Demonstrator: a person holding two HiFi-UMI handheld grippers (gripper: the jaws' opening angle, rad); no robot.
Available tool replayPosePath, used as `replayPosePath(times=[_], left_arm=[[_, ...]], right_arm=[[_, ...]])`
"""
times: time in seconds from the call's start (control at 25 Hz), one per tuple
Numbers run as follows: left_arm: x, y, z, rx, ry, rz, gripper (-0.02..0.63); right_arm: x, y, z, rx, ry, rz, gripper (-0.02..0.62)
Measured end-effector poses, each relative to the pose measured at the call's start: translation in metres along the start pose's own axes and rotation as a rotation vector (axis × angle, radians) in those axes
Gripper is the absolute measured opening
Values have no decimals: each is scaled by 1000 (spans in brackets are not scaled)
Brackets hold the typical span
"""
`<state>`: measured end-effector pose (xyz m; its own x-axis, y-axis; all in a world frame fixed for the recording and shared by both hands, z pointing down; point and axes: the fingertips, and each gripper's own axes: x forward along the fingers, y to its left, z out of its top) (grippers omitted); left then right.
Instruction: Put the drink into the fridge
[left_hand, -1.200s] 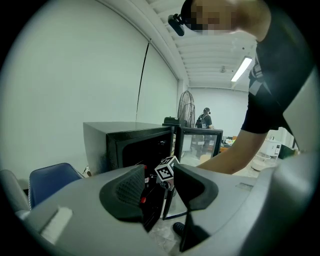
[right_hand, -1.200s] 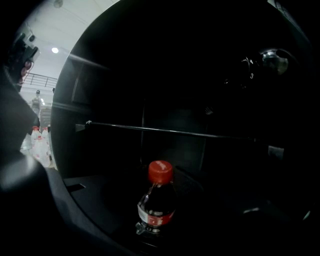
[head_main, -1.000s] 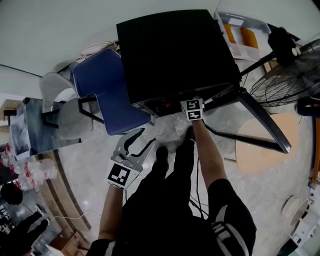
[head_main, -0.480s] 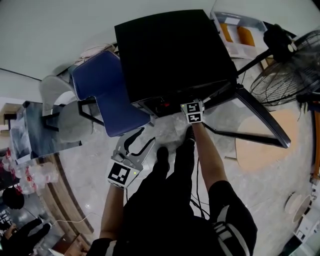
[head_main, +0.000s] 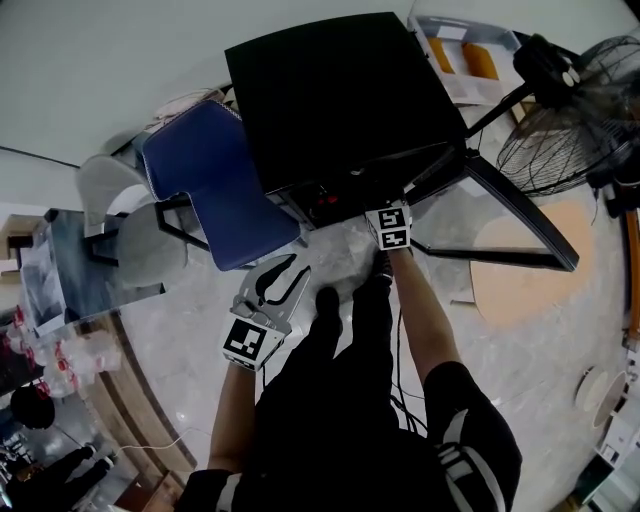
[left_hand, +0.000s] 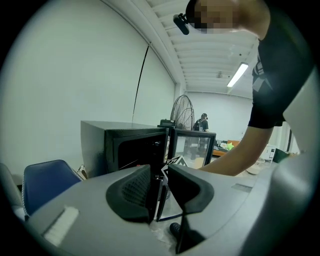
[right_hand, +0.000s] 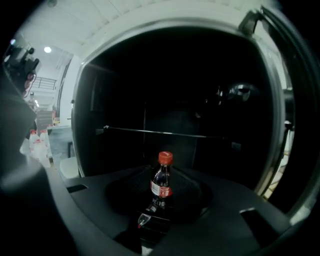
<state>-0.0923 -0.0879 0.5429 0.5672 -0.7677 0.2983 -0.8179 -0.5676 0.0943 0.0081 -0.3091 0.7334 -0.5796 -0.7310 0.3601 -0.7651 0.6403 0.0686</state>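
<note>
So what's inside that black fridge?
One red-capped drink bottle stands upright inside the fridge, below a thin shelf rail. The back and corners are too dark to show anything else.

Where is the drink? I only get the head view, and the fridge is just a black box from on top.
Observer: The right gripper view shows the bottle standing upright inside the fridge.
Operator: What colour is its cap?
Observer: The cap is red, and the drink under it looks dark.
Operator: Is there anything else in there?
Observer: A thin bar crosses the inside, higher than the cap.
</note>
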Motion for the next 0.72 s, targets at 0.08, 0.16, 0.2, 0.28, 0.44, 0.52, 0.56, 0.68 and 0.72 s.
replayPosePath(times=[0.08,0.16,0.2,0.28,0.44,0.52,0.56,0.68,0.72], left_arm=[[-3,-2,1,-1,-10,-9,99],[-6,-3,1,0,-14,-17,82],[-9,-4,0,-1,-8,-21,71],[-12,-6,-6,-7,20,-31,39],[-9,-10,-14,-9,33,-58,0],[-5,-10,-17,2,36,-71,0],[-4,-10,-17,14,40,-77,0],[3,-9,-11,33,23,-97,0],[5,-9,-10,35,20,-105,0]], right_arm=[[-11,0,6,-5,-8,-13,90],[-22,2,12,-4,-16,-22,44],[-28,2,13,-5,-17,-28,26],[-40,5,14,-13,1,-37,3],[-63,12,18,-20,21,-31,2],[-74,16,22,-27,19,-24,2],[-79,18,25,-29,17,-22,2],[-97,20,31,-27,27,-22,2],[-103,20,34,-22,27,-23,2]])
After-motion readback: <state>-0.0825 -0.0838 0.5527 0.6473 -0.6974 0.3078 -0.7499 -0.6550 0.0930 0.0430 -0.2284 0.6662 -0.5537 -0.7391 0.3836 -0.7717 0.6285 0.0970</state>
